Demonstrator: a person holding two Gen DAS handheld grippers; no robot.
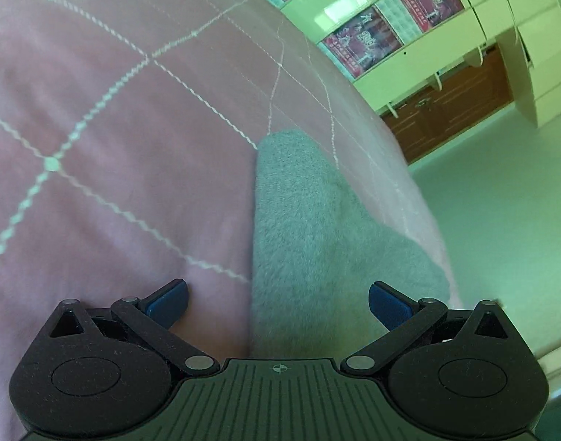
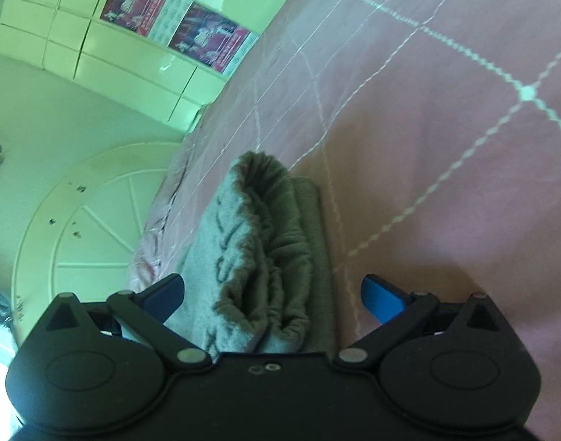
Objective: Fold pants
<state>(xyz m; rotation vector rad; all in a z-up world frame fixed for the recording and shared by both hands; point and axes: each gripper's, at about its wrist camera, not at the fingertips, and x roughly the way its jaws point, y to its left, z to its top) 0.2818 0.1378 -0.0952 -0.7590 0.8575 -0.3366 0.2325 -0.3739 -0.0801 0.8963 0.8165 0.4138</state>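
Observation:
The grey fleece pants (image 1: 309, 235) lie on a pink quilted bedspread (image 1: 126, 147), near the bed's edge. In the left wrist view a folded leg end runs away from me. My left gripper (image 1: 278, 303) is open, its blue-padded fingers spread wide over the fabric and holding nothing. In the right wrist view the pants (image 2: 265, 250) show their gathered elastic waistband, bunched on top of a flat folded layer. My right gripper (image 2: 273, 296) is open too, its fingers wide on either side of the waistband, empty.
The bedspread (image 2: 445, 147) has white stitched diamond lines. Beyond the bed's edge there is pale floor (image 1: 500, 202), light cabinets with red posters (image 1: 390, 25) and a brown wooden unit (image 1: 449, 106). A round pale floor pattern (image 2: 89, 228) lies left of the bed.

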